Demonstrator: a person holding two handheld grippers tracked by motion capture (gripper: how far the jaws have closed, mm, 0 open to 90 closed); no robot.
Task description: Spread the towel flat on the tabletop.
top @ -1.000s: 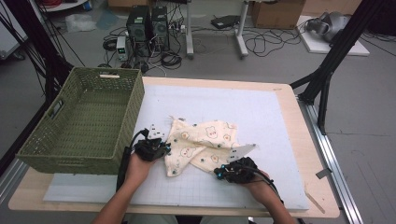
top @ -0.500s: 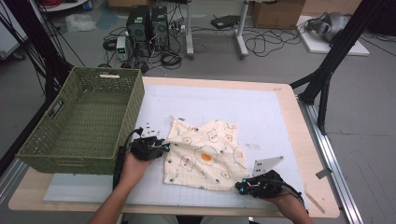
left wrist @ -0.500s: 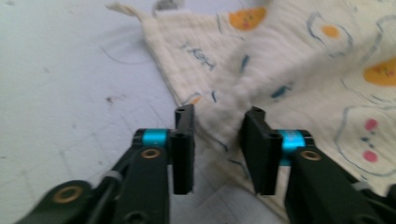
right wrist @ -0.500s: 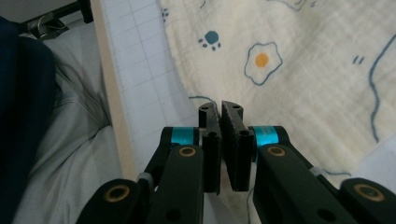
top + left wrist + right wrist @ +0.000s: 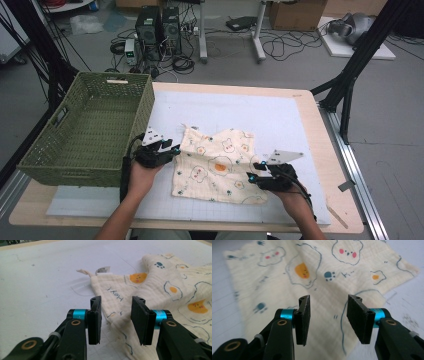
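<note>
Lab floor behind with PC towers (image 5: 159, 27) and loose cables. Wooden table (image 5: 320, 130) under a white mat (image 5: 280, 120); green wicker basket (image 5: 90, 130) at the table's left edge. Cream printed cloth (image 5: 215, 165) lies spread flat on the mat, centre toward the near edge. Left gripper (image 5: 167, 150) at the cloth's left edge, jaws just opened, parted, cloth edge between them but not pinched (image 5: 116, 312). Right gripper (image 5: 256, 172) over the cloth's near-right corner, jaws just opened, apart above the fabric (image 5: 328, 315), nothing held.
</note>
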